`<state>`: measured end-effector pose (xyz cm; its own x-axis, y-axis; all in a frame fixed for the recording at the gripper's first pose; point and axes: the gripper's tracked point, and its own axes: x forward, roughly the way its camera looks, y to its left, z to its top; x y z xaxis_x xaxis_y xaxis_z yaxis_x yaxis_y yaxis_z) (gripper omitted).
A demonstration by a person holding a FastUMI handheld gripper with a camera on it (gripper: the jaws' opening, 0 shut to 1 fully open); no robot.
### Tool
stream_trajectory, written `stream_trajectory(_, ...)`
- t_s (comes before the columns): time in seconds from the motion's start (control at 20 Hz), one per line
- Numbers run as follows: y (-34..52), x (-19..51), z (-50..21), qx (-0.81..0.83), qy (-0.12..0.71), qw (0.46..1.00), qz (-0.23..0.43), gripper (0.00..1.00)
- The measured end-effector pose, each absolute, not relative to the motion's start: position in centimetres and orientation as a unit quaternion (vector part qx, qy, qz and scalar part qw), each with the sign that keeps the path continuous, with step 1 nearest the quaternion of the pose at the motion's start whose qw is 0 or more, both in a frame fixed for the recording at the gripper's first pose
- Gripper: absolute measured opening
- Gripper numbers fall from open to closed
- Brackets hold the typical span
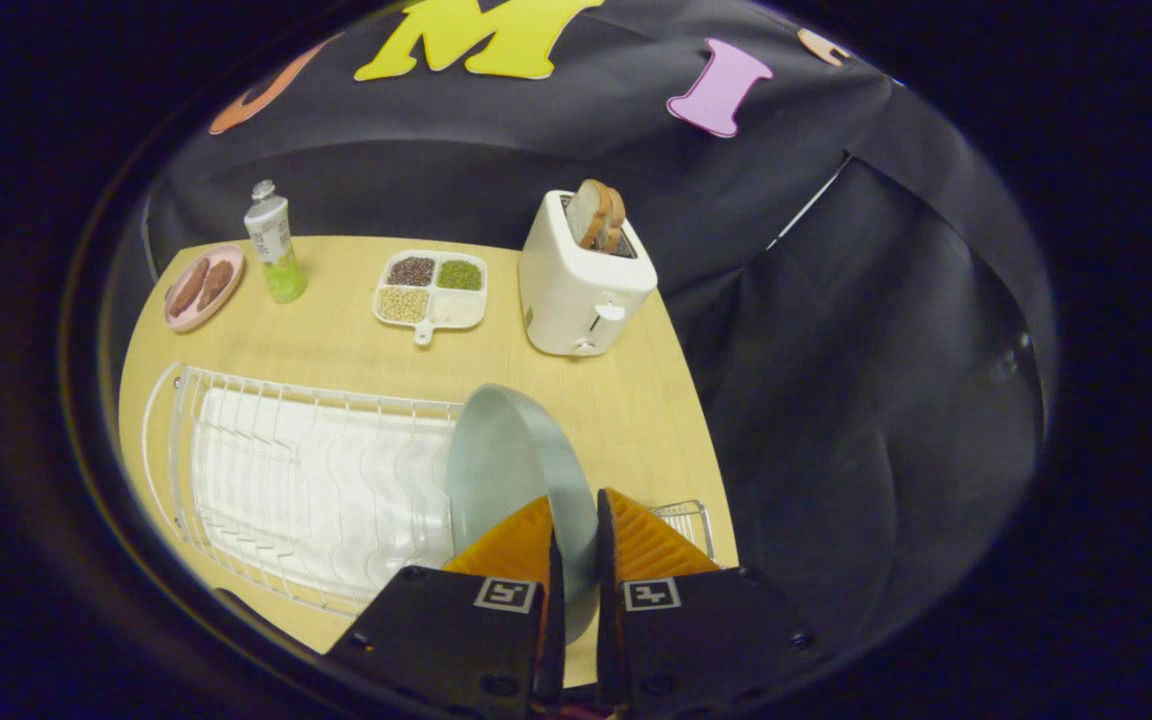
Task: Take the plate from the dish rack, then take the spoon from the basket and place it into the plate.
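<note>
A pale grey-blue plate (506,460) stands on edge between my fingers, with its rim pinched by both pads. My gripper (576,525) is shut on that rim. The plate sits over the right end of the white wire dish rack (276,480), which lies on the wooden table (336,340) to the left of the fingers. A small wire basket (688,520) peeks out just right of the right finger; its contents are hidden, and no spoon can be made out.
Beyond the plate stand a white toaster (581,285) with bread slices, a divided tray of beans (431,290), a green-bottomed bottle (274,255) and a pink dish with sausages (201,288). The table's right edge drops off past the basket.
</note>
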<state>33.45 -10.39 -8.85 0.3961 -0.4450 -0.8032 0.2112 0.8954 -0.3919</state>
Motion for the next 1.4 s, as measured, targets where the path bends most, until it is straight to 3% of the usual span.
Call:
stream_trajectory(0.25,-9.3,34.4,-6.2,-0.136,0.444,0.857,-0.223,0.18)
stream_trajectory(0.4,-8.6,33.1,-5.6,-0.134,0.443,0.860,-0.216,0.18)
stream_trajectory(0.8,-3.8,22.2,-4.7,-0.080,0.411,0.901,-0.115,0.18)
stream_trajectory(1.0,-1.4,16.3,-8.8,-0.055,0.421,0.903,-0.069,0.18)
stream_trajectory(1.4,-1.2,10.5,-18.7,0.011,0.459,0.887,-0.047,0.18)
